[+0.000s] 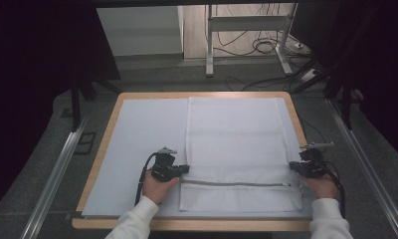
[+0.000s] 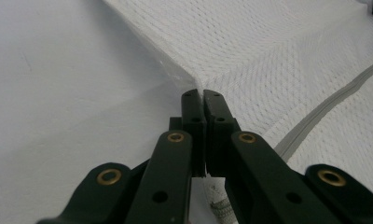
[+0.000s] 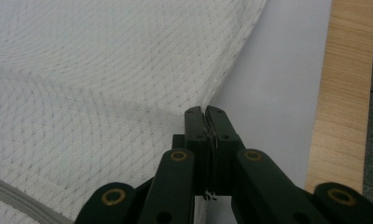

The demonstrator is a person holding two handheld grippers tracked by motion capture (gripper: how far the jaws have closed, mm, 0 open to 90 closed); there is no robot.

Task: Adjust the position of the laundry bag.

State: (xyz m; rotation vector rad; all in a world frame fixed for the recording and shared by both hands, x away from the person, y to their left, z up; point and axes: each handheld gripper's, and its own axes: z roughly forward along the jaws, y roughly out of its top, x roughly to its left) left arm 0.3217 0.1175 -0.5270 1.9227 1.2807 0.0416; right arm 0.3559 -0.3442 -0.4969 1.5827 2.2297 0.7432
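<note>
White mesh laundry bag (image 1: 237, 144) – flat on table; zipper (image 1: 237, 183) near front edge

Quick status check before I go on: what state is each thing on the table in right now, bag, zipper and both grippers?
mesh laundry bag: lying flat on the white sheet, each side edge pinched just above the zipper.
zipper: closed, as far as the high view shows, running across the bag near its front end.
left gripper: shut on the bag's left edge.
right gripper: shut on the bag's right edge.
white sheet: spread flat over the wooden table.
</note>
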